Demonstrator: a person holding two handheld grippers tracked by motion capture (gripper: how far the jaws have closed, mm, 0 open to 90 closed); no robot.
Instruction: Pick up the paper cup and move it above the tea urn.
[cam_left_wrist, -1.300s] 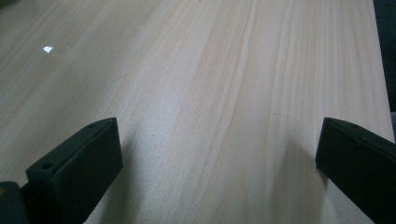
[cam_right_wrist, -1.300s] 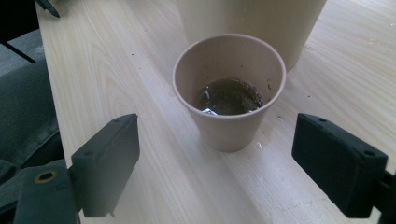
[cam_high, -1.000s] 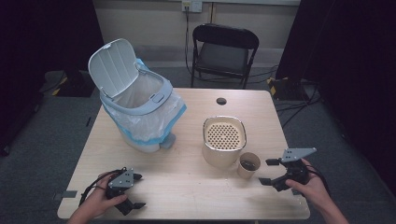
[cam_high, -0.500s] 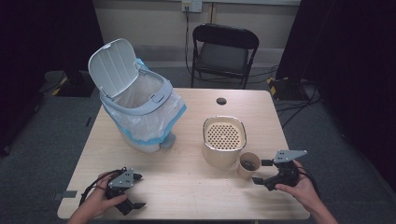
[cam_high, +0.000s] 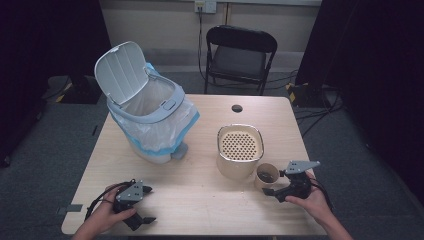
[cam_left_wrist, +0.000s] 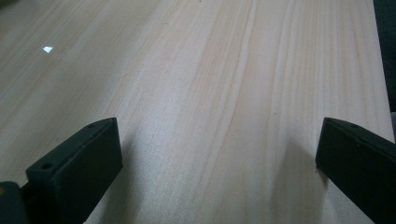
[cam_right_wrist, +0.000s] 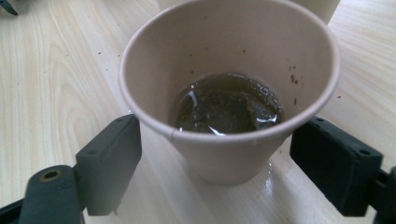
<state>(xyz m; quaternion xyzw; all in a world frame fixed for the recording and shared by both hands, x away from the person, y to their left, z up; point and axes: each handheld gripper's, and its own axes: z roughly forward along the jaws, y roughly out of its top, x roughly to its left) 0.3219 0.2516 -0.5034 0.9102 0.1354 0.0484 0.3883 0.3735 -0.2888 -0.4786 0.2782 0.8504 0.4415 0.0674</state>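
Jaws closing around paper cup (cam_right_wrist: 229, 93)

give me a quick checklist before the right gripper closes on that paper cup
1. Paper cup sits between the right gripper jaws: ok.
2. Pads pressing the cup wall: not ok; the jaws have just been closing, but a gap shows on both sides.
3. Cup upright on the table: ok.
4. Liquid and dark dregs inside, so keep it level: ok for now.
5. Room beside the cream strainer container: cannot tell; the cup stands very close to it.
6. Left gripper open, over bare table, well away: ok.
7. Bin lid up: ok.
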